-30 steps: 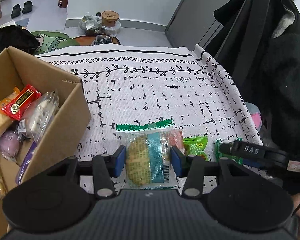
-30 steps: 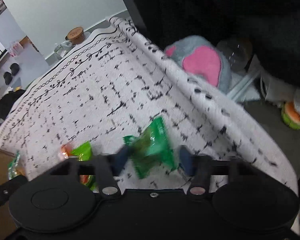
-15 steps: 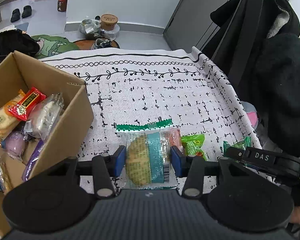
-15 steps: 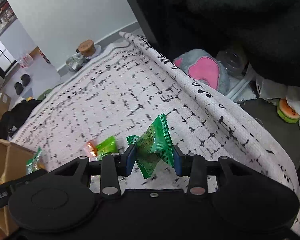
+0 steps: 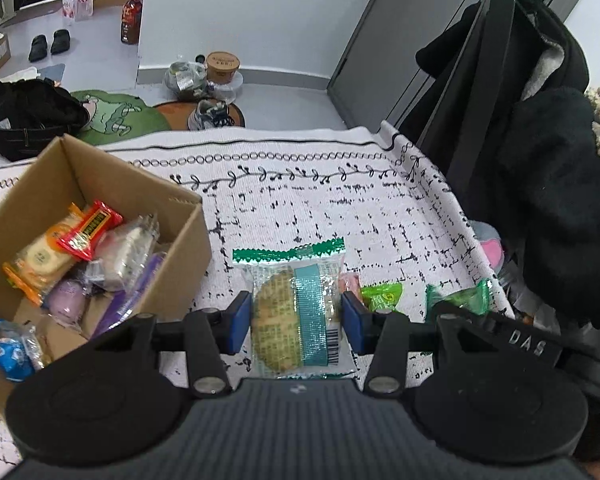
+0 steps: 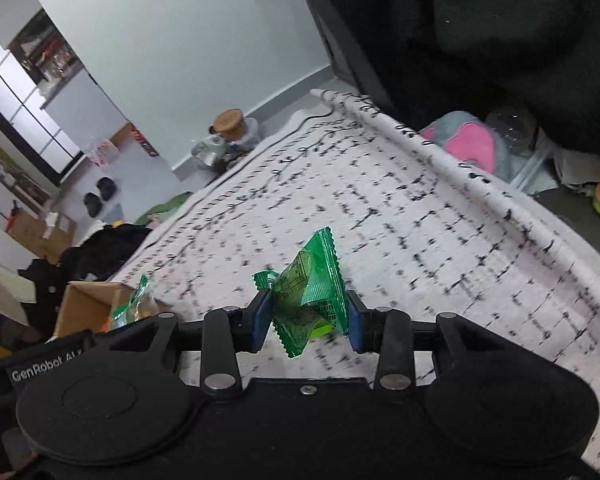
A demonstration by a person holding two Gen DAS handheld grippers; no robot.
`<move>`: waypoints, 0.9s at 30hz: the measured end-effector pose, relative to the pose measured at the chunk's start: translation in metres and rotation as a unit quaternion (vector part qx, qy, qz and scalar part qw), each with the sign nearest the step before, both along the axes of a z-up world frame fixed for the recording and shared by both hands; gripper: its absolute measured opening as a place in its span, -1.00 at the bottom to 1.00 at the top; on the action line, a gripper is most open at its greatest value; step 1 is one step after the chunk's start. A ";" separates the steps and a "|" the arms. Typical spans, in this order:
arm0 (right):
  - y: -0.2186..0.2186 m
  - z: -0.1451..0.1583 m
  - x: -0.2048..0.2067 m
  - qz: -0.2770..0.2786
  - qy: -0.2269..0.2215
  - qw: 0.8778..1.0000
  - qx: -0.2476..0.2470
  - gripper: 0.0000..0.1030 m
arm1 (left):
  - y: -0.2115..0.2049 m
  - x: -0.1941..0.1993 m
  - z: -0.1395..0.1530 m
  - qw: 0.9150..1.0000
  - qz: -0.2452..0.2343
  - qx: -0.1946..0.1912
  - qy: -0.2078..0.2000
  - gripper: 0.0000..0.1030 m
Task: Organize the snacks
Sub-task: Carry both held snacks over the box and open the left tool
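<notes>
Holding, left gripper point(image 5: 296, 322): clamped on clear cracker packet point(image 5: 296, 312), beside cardboard box point(image 5: 172, 280)
Right gripper point(image 6: 306, 324): pinching green candy wrapper point(image 6: 310, 292), apparently clear of cloth point(image 6: 400, 240)

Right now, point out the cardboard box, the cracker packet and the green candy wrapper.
cardboard box point(image 5: 180, 256): left wrist view, on its outer right wall.
cracker packet point(image 5: 296, 312): left wrist view, on the middle of the clear wrapper.
green candy wrapper point(image 6: 312, 296): right wrist view, on the crumpled middle of the foil.
</notes>
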State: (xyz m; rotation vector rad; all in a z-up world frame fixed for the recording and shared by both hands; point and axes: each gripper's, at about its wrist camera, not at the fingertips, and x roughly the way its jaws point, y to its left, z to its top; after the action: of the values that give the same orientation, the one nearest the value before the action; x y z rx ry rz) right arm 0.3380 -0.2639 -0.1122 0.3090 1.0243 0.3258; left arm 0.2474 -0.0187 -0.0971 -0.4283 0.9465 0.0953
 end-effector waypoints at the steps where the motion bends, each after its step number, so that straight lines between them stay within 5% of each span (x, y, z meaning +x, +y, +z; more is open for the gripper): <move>1: 0.001 0.002 -0.002 0.001 -0.002 1.000 0.006 -0.27 | 0.002 -0.001 0.002 1.000 0.000 0.000 -0.002 -0.09; 27: 0.073 0.021 -0.052 0.056 -0.035 0.995 0.079 -0.28 | 0.095 -0.048 0.015 0.999 0.036 0.008 0.007 -0.08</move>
State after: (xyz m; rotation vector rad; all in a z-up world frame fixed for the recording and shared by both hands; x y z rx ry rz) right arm 0.2864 -0.1907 -0.0911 0.3800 0.9499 0.5176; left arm 0.1996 0.0761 -0.0825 -0.4479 0.9430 0.1710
